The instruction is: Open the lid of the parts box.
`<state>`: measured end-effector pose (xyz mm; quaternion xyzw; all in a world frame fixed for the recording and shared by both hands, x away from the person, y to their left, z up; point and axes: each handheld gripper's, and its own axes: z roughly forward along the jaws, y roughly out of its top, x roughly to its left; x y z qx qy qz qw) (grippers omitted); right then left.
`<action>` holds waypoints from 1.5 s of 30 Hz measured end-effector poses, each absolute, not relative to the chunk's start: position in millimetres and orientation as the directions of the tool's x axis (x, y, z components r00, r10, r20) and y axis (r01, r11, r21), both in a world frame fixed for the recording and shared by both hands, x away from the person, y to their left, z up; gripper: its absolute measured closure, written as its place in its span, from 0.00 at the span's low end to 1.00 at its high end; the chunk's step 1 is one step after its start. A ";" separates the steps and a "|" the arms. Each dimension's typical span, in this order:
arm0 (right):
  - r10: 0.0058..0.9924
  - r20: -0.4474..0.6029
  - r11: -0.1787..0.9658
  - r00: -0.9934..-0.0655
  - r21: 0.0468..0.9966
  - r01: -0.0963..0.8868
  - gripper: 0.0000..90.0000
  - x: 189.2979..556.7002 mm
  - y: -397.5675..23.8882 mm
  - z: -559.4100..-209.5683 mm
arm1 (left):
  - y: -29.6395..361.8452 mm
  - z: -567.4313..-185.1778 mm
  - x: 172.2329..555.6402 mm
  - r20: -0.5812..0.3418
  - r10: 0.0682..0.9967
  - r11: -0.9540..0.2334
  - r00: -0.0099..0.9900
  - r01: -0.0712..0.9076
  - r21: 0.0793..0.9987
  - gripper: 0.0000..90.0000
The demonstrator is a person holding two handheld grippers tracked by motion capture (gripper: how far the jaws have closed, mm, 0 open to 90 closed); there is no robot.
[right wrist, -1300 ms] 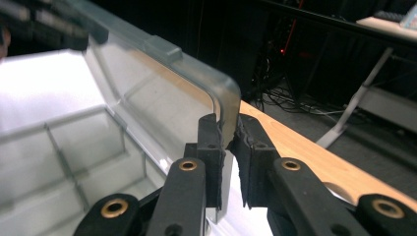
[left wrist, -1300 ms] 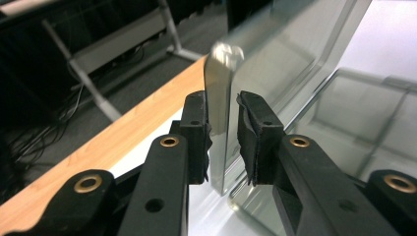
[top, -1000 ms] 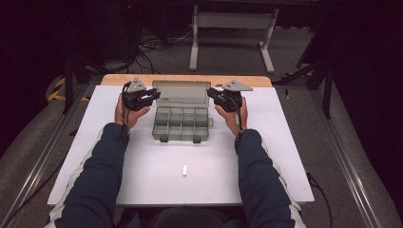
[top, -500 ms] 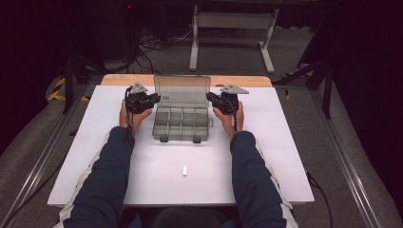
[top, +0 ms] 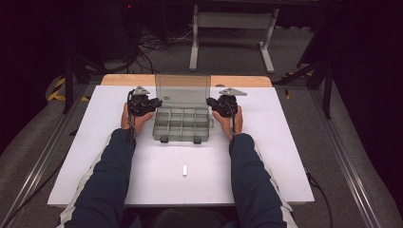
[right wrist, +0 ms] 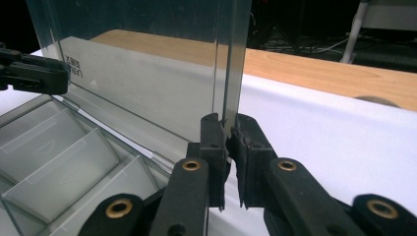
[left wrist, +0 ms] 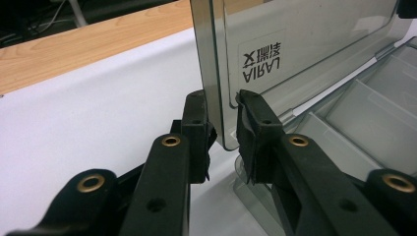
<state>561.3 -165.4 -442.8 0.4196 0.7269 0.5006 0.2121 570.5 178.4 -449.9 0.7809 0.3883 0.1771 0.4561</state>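
Your left gripper (left wrist: 223, 135) straddles the left edge of the lid (top: 183, 89), jaws on either side with a thin gap at the inner pad, so a firm pinch cannot be confirmed. Your right gripper (right wrist: 228, 142) is pressed together on the lid's right edge. The lid stands upright at the back of 1 clear organizer box (top: 182, 124), which sits near the far edge of the white table (top: 285, 156), midway across. Judged from this, opening is nearly done; laying the lid back or filling remains. Count: 2 grippers, 1 box, 1 small white piece (top: 185, 170) near the front edge. The visible compartments look empty.
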 end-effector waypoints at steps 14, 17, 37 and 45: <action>0.840 0.080 0.188 -0.536 0.885 0.426 0.93 555.5 -160.6 -449.8 | 174.6 -449.3 563.5 -0.057 0.782 -0.295 0.621 0.449 0.843 0.83; 0.845 0.069 0.194 -0.531 0.884 0.424 0.92 555.2 -159.1 -449.7 | 172.5 -449.2 562.4 -0.035 0.791 -0.305 0.611 0.443 0.843 0.83; 0.862 -0.007 0.244 -0.507 0.882 0.403 0.88 554.9 -152.4 -449.5 | 167.2 -452.3 562.6 -0.003 0.806 -0.309 0.593 0.424 0.851 0.77; 0.864 -0.041 0.270 -0.501 0.878 0.395 0.86 554.8 -150.1 -449.2 | 166.4 -453.1 563.0 0.005 0.811 -0.309 0.584 0.421 0.853 0.73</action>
